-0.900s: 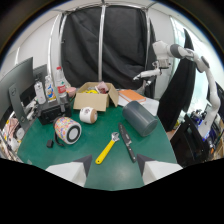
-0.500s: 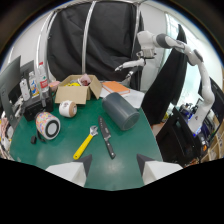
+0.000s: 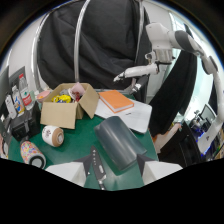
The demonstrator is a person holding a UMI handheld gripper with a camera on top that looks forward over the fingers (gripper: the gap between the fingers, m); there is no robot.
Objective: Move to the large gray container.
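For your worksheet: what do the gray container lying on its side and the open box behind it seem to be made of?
Gray container: probably matte plastic, given its smooth, uniform surface with soft sheen. Open box: corrugated cardboard, brown and dull, with folded flaps. The hand-held gripper has its fingers open, container just ahead.

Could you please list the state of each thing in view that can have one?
gray container: lying on its side, between the fingers, untouched.
cardboard box: open, flaps up, items inside.
white cup: on its side.
orange book: closed, flat.
gripper: open.
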